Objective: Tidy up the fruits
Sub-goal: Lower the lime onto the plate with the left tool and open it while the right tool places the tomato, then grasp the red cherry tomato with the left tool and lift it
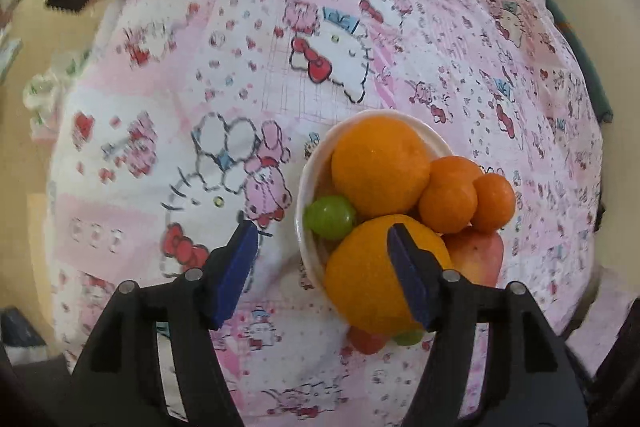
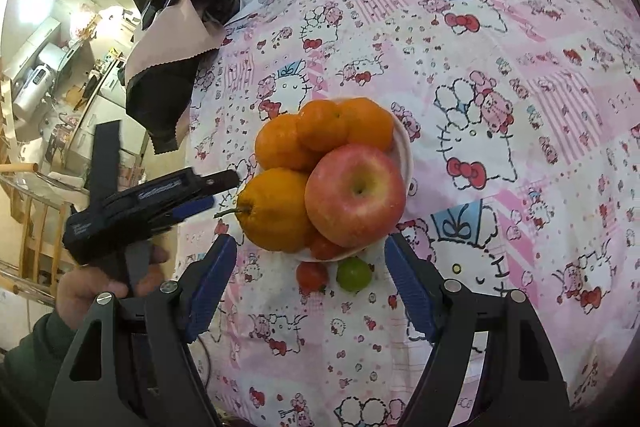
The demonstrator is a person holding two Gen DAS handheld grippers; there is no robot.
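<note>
On pink cartoon tablecloth (image 1: pixel 248 75): white bowl (image 1: pixel 305 187) heaped with oranges, green grape (image 1: pixel 330 217). Left gripper (image 1: pixel 320 247) angled steeply down, jaws apart, empty.

Right wrist: large orange (image 2: pixel 276 211) stem points left; apple (image 2: pixel 355 195) stem-dimple toward camera. Tomato (image 2: pixel 312 275), green fruit (image 2: pixel 353 274) beside bowl. Right gripper (image 2: pixel 310 263) agape, empty.

fruits (image 2: pixel 320 171) in bowl (image 2: pixel 404 147), on tablecloth (image 2: pixel 500 187)

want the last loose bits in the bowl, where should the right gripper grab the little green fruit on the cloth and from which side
Grip the green fruit across its round middle, coming steeply from above on the side away from the bowl. It lies free on the cloth, but the small red fruit sits close beside it, so one finger would likely have to slip into that gap.
</note>
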